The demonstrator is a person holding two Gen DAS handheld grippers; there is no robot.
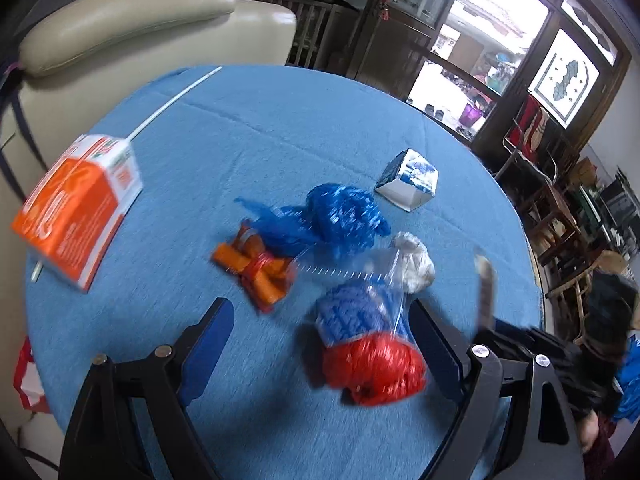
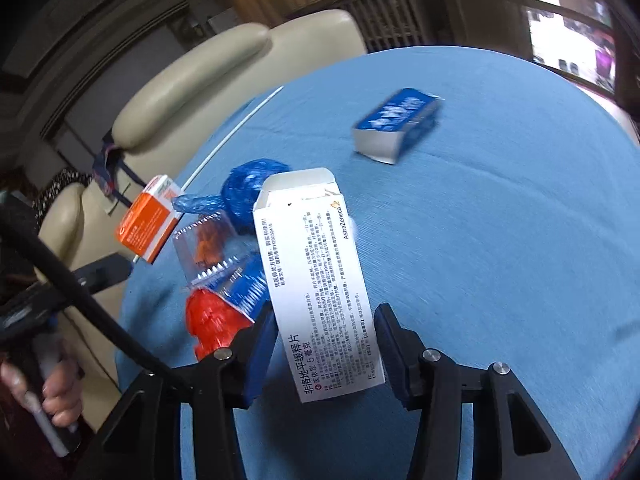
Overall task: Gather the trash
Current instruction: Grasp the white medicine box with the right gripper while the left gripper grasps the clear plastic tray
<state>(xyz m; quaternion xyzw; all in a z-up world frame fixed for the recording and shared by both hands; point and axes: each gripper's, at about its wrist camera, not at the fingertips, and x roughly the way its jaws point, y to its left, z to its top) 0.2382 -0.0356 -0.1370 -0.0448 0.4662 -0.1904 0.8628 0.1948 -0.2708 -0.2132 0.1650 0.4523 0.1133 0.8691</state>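
While the left hand-held gripper (image 1: pixel 324 344) gapes, the right (image 2: pixel 324 344) holds a white, text-printed carton (image 2: pixel 320 280)

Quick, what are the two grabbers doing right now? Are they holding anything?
Left gripper: open, holding nothing; a clear packet of red and blue bags lies between its fingers.
Right gripper: white medicine box between its fingers; cannot tell if it is gripped.

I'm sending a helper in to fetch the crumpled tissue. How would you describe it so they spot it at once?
Start at the round table with the blue cloth and find the heap of wrappers near its middle. On the side of the heap toward the small blue-and-white carton, the crumpled white tissue lies beside the crinkled blue bag. It is the only plain white, unprinted wad among coloured plastic and boxes.
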